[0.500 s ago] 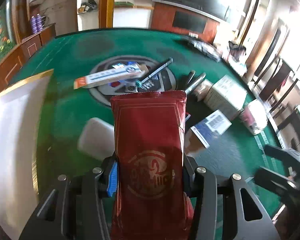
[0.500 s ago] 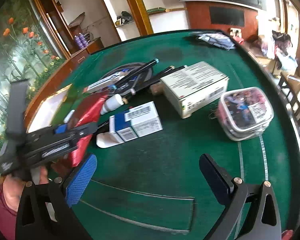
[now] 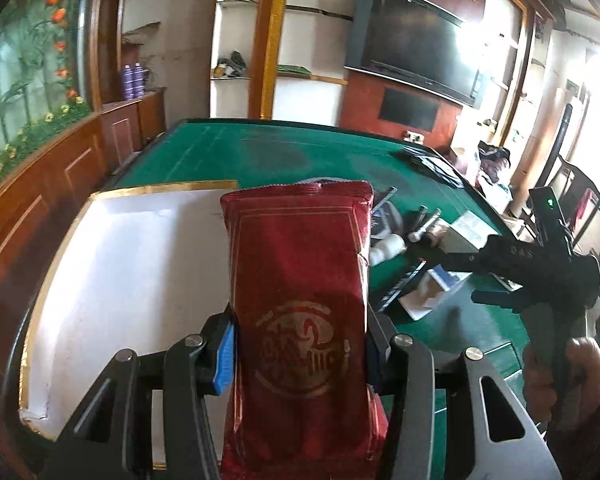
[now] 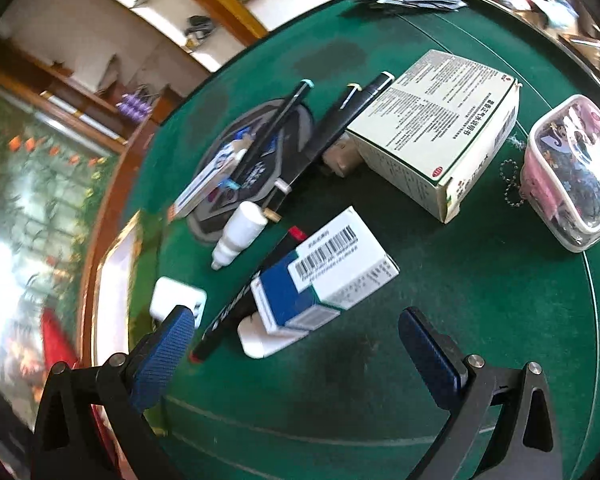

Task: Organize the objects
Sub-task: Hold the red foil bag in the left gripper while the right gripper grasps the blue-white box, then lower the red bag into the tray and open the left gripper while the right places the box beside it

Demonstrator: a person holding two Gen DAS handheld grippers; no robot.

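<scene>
Left hand-held gripper [image 3: 300, 364] clamps a red foil packet [image 3: 300, 280] across its lower half, held above a white gold-edged tray [image 3: 132, 264]. Packet looks light, crinkly, slippery; mid-body grip suits it. Right hand-held gripper [image 4: 296, 344] gapes empty over boxes [image 4: 328, 276] and pens [image 4: 276, 128]. Green felt surface [image 4: 440, 320]; wood-panelled room, television [image 3: 416, 56].

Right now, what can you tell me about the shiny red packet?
The red packet is a glossy, foil-like pouch with a thin gold border, a round gold emblem and a crimped top edge. It stands upright, pinched between the blue-padded fingers of the left gripper, lifted off the table. Behind it lies a white tray with a gold rim. Only the gripper touches it.
</scene>
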